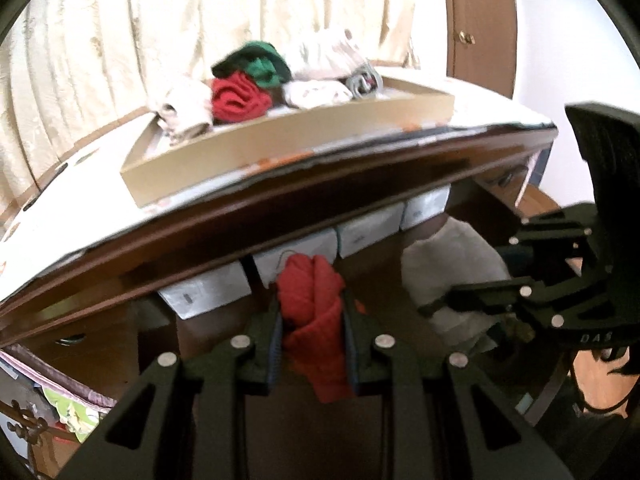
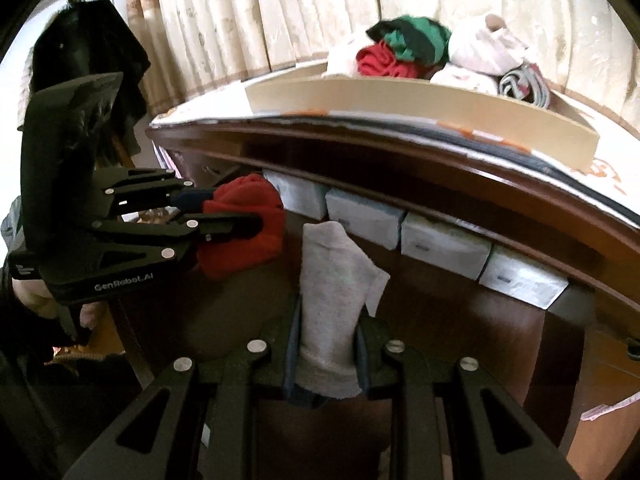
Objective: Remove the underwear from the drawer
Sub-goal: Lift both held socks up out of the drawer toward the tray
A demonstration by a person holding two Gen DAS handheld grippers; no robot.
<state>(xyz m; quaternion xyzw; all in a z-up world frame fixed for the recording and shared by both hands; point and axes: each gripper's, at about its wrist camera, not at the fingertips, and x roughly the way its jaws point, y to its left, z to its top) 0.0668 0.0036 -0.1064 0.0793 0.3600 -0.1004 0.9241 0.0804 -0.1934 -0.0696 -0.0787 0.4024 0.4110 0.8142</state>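
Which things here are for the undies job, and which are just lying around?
For the job:
left gripper holding red underwear
right gripper holding grey underwear
cardboard tray of rolled underwear

Just lying around:
curtain
grey boxes

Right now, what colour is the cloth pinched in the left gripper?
Red rolled cloth in the left gripper, clearest in the left wrist view.

A bunched red underwear [image 1: 314, 320] hangs on the left, just above the open drawer [image 2: 472, 308]. A soft grey underwear [image 2: 334, 300] hangs to its right. Both are near the drawer's grey boxes [image 2: 444, 246].
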